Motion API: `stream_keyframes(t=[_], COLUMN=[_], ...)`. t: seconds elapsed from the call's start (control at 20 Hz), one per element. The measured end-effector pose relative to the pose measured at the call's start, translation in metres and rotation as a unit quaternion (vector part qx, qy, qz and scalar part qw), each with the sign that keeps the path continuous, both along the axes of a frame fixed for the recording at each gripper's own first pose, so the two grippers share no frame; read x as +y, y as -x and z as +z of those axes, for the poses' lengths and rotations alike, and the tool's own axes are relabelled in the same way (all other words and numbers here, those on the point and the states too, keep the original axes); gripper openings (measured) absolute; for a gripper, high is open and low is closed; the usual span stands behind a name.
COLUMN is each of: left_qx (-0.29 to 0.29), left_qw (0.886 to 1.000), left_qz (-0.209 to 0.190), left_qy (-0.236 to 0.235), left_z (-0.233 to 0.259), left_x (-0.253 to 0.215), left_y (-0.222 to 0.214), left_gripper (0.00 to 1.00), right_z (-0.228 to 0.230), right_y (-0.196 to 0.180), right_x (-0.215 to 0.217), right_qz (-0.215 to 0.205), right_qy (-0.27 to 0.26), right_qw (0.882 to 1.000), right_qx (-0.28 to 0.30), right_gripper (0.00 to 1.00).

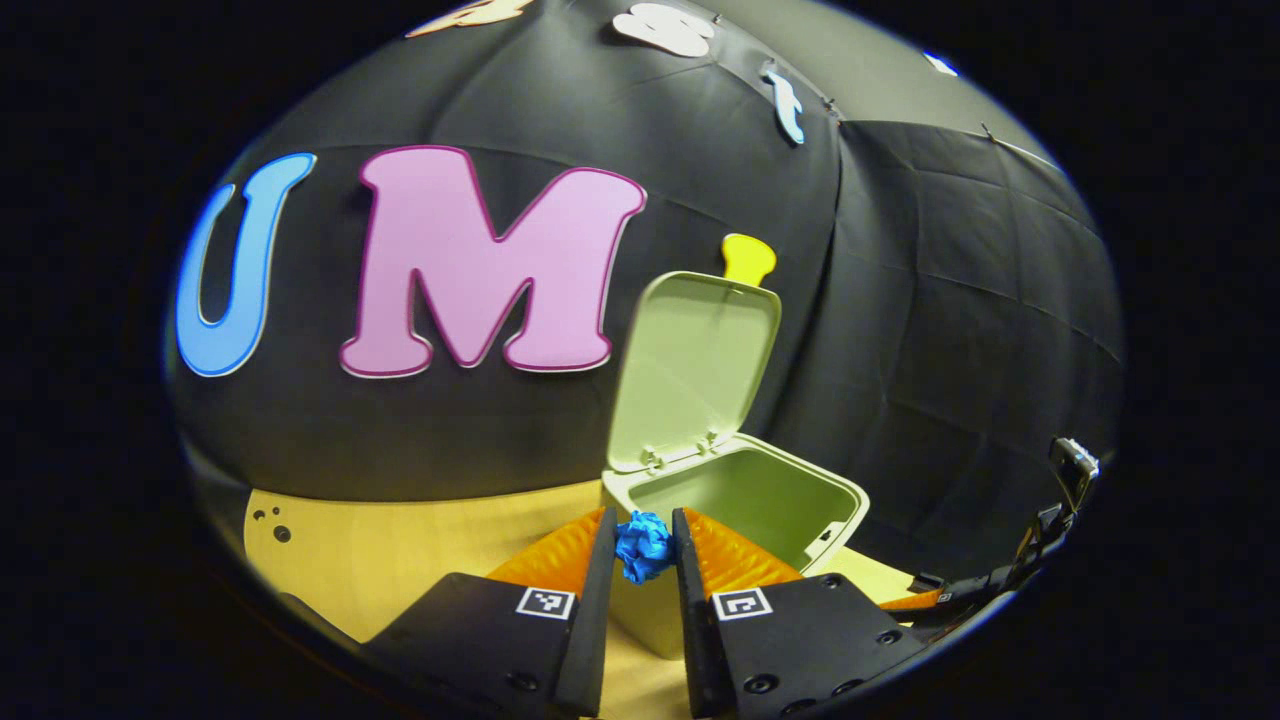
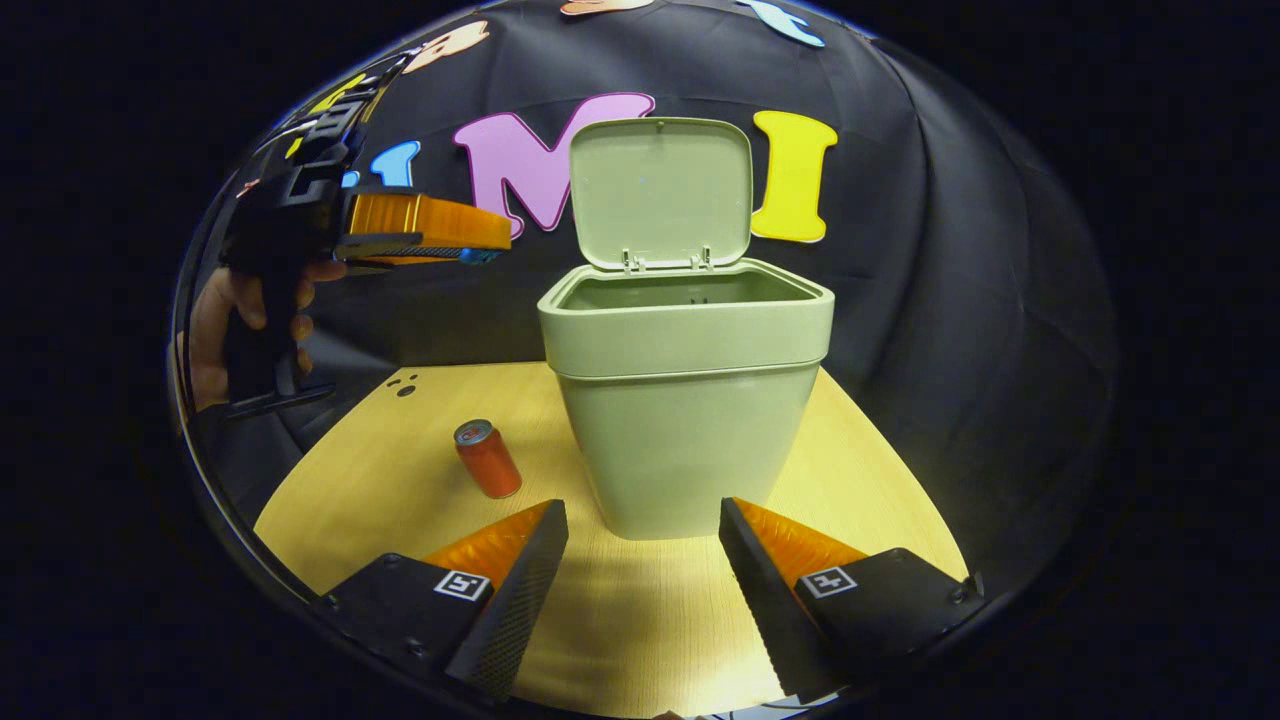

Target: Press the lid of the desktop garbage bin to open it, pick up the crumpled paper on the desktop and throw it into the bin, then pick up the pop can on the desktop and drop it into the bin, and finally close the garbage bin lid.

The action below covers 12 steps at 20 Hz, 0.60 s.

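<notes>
The pale green bin (image 1: 740, 500) (image 2: 690, 400) stands on the wooden desktop with its lid (image 1: 695, 370) (image 2: 660, 190) swung up. My left gripper (image 1: 645, 545) is shut on a crumpled blue paper ball (image 1: 643, 547), held high at the bin's near rim. In the right gripper view that left gripper (image 2: 480, 245) hovers left of the bin's opening, a hand (image 2: 215, 335) holding it. A red pop can (image 2: 488, 459) stands upright on the desk, left of the bin. My right gripper (image 2: 640, 530) is open, low in front of the bin, nothing between its fingers.
The light wooden desktop (image 2: 400, 480) runs to the black cloth wall behind the bin. A few small dark holes (image 2: 402, 385) mark its far left corner. In the left gripper view, part of the other gripper (image 1: 1060, 510) shows at the right edge.
</notes>
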<state>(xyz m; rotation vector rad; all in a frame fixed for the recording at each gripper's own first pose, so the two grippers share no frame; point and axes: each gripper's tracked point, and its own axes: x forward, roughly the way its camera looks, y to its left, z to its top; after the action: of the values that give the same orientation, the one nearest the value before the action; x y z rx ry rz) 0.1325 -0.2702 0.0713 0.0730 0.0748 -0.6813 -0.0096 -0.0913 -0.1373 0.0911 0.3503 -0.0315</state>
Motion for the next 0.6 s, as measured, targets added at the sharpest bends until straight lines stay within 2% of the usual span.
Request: stream_keyframes(t=[0.25, 0.55, 0.6], left_qx=[0.004, 0.022, 0.025], left_qw=[0.999, 0.996, 0.996], left_qz=[-0.047, -0.078, -0.081], left_qy=[-0.017, -0.025, -0.026], left_z=[-0.006, -0.02, -0.021], left_x=[-0.041, -0.068, -0.071], left_y=[0.006, 0.006, 0.005], left_gripper=[0.36, 0.34, 0.37], right_z=[-0.01, -0.02, -0.022], right_y=[-0.001, -0.002, -0.001], right_x=[0.001, -0.003, -0.004], right_qz=[0.001, -0.008, -0.009], right_qy=[-0.003, -0.01, -0.011], right_qw=[1.0, 0.999, 0.999], right_qx=[0.014, 0.029, 0.033], right_gripper=[0.96, 0.96, 0.96])
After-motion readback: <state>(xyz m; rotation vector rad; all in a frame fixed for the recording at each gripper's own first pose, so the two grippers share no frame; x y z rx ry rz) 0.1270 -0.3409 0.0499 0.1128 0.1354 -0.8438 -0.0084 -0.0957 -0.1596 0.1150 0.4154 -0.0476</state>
